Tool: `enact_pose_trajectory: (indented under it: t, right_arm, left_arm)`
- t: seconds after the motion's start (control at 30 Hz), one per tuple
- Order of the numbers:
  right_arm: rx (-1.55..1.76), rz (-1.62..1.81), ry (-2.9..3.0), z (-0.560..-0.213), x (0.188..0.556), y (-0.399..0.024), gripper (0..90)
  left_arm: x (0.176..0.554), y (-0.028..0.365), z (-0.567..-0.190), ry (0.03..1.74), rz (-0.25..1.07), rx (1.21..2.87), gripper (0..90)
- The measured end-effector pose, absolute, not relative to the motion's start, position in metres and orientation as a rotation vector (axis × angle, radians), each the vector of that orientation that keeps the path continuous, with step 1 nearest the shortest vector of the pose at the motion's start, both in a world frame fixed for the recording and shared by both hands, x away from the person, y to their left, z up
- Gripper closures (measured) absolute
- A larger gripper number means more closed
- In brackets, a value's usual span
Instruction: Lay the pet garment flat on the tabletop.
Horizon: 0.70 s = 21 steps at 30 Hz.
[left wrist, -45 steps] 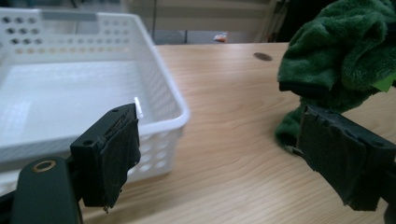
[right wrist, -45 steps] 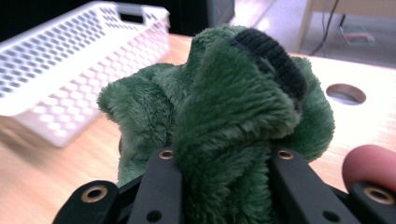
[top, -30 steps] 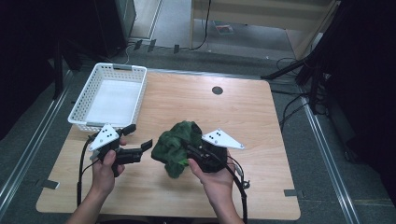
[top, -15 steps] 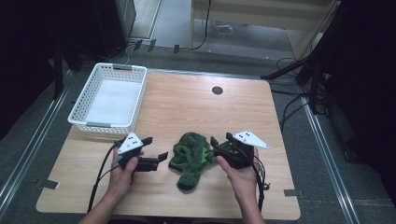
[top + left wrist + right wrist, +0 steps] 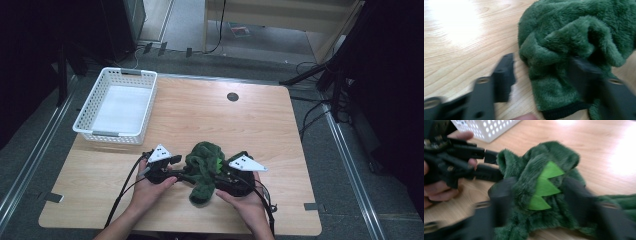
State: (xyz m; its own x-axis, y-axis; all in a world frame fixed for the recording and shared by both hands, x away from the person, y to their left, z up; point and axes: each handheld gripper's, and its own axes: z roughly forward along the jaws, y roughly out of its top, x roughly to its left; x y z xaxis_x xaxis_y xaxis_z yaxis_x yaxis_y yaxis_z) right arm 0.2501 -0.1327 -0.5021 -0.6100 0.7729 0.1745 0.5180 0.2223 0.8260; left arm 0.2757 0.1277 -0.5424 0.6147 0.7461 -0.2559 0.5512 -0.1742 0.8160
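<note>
A dark green plush garment (image 5: 205, 162) with light green spikes (image 5: 544, 186) lies crumpled on the wooden table (image 5: 280, 140) near its front edge. My left gripper (image 5: 186, 175) (image 5: 542, 67) reaches it from the left. Its jaws have just been closing around a fold: one jaw rests on the fabric, the other stands just clear on the wood. My right gripper (image 5: 220, 176) (image 5: 539, 187) comes from the right. Its jaws have just been closing too and now press on the spiked ridge from both sides. The left gripper (image 5: 495, 165) also appears in the right gripper view.
A white perforated basket (image 5: 107, 134) (image 5: 486, 127) stands at the table's left, with nothing in it. A round cable hole (image 5: 232, 96) sits at the far middle. Bare wood lies beyond the garment and to the right.
Both hands sank toward the front edge, lowering the garment onto the table. The left gripper moved right to the garment, and its jaws narrowed.
</note>
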Motion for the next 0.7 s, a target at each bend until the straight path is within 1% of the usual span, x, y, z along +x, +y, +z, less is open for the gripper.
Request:
enact_pose_trajectory:
  t: [0.03, 0.07, 0.1, 0.13, 0.17, 0.2, 0.27, 0.3, 0.33, 0.37, 0.43, 0.47, 0.5, 0.53, 0.6, 0.63, 0.67, 0.7]
  right_arm:
    - [1.202, 1.345, 2.237, -0.503, 0.252, -0.13, 69.2]
    - [1.188, 1.347, 2.24, -0.503, 0.256, -0.128, 77.1]
    - [1.175, 1.35, 2.24, -0.501, 0.26, -0.126, 81.1]
    - [1.153, 1.373, 2.229, -0.496, 0.268, -0.122, 84.8]
    - [1.153, 1.373, 2.229, -0.496, 0.268, -0.122, 84.8]
    - [1.129, 1.405, 2.209, -0.487, 0.281, -0.115, 85.7]
    - [1.112, 1.433, 2.196, -0.474, 0.297, -0.105, 85.2]
    - [1.101, 1.442, 2.185, -0.466, 0.307, -0.1, 84.0]
    - [1.101, 1.442, 2.185, -0.466, 0.307, -0.1, 84.0]
    - [1.105, 1.456, 2.162, -0.458, 0.319, -0.095, 80.7]
    - [1.182, 1.498, 2.086, -0.444, 0.343, -0.09, 68.2]
    - [1.229, 1.512, 2.043, -0.437, 0.353, -0.09, 67.1]
    - [1.231, 1.499, 1.994, -0.427, 0.362, -0.093, 60.5]
    - [1.231, 1.499, 1.994, -0.427, 0.362, -0.093, 60.5]
    - [1.207, 1.475, 2.014, -0.426, 0.362, -0.098, 53.3]
    - [1.196, 1.461, 2.033, -0.429, 0.361, -0.102, 51.9]
    - [1.213, 1.421, 2.072, -0.44, 0.36, -0.112, 50.5]
    - [1.213, 1.421, 2.072, -0.44, 0.36, -0.112, 50.5]
  left_arm:
    - [0.276, 0.129, -0.542, 1.039, 0.242, 1.856, 53.1]
    - [0.276, 0.13, -0.542, 1.036, 0.232, 1.856, 61.5]
    - [0.277, 0.131, -0.542, 1.035, 0.231, 1.856, 68.1]
    - [0.277, 0.133, -0.541, 1.035, 0.219, 1.851, 77.5]
    - [0.278, 0.135, -0.541, 1.029, 0.194, 1.848, 77.5]
    - [0.279, 0.137, -0.541, 1.027, 0.18, 1.847, 82.7]
    - [0.281, 0.141, -0.541, 1.042, 0.191, 1.841, 82.3]
    - [0.281, 0.141, -0.541, 1.042, 0.191, 1.841, 80.0]
    - [0.282, 0.143, -0.541, 1.056, 0.198, 1.838, 80.0]
    - [0.283, 0.145, -0.541, 1.076, 0.205, 1.824, 77.3]
    - [0.285, 0.15, -0.541, 1.117, 0.203, 1.793, 70.2]
    - [0.285, 0.153, -0.54, 1.124, 0.207, 1.782, 67.4]
    - [0.284, 0.156, -0.539, 1.13, 0.212, 1.763, 62.7]
    - [0.284, 0.159, -0.538, 1.128, 0.208, 1.754, 62.7]
    - [0.285, 0.164, -0.538, 1.136, 0.208, 1.737, 60.1]
    - [0.285, 0.166, -0.538, 1.14, 0.206, 1.729, 59.0]
    - [0.285, 0.167, -0.538, 1.151, 0.207, 1.722, 55.7]
    - [0.286, 0.168, -0.539, 1.164, 0.203, 1.714, 55.7]
